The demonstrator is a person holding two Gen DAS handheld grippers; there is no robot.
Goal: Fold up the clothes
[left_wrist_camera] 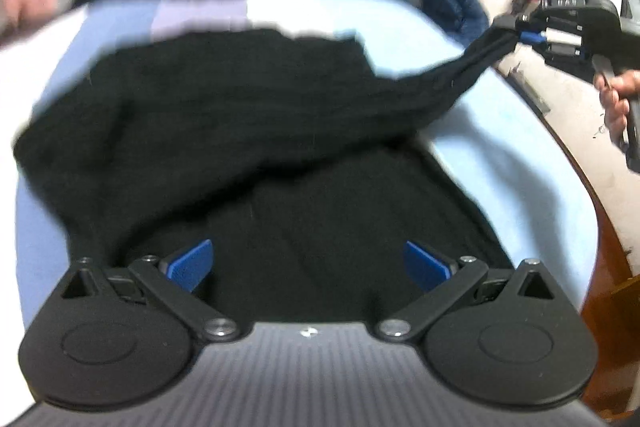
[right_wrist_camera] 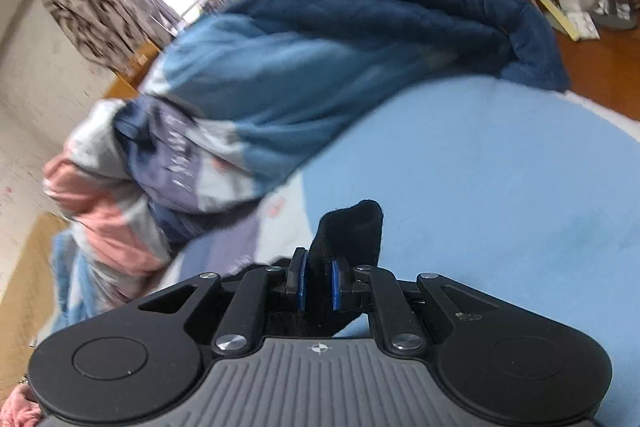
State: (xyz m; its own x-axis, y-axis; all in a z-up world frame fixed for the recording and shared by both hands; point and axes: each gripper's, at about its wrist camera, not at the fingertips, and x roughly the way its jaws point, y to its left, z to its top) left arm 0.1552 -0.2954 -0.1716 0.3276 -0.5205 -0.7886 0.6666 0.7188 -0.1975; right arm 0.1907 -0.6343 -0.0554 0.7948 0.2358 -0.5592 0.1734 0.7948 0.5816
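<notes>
While the light blue bed sheet (left_wrist_camera: pixel 500 155) fills most of both views, a rumpled blue, grey and pink patchwork quilt (right_wrist_camera: pixel 256 79) is heaped at its far side. Black knit garment (left_wrist_camera: pixel 224 131) lies spread on the sheet, one corner drawn up into a taut strip toward the upper right in the left wrist view. Right gripper (right_wrist_camera: pixel 317 285): blue pads nearly together, clamped on that bunched black corner, fabric poking out past the tips. Person's hand (left_wrist_camera: pixel 618 95) on its grip at the frame edge. Left gripper (left_wrist_camera: pixel 308 263): jaws wide apart over the garment's near part, nothing between the pads.
</notes>
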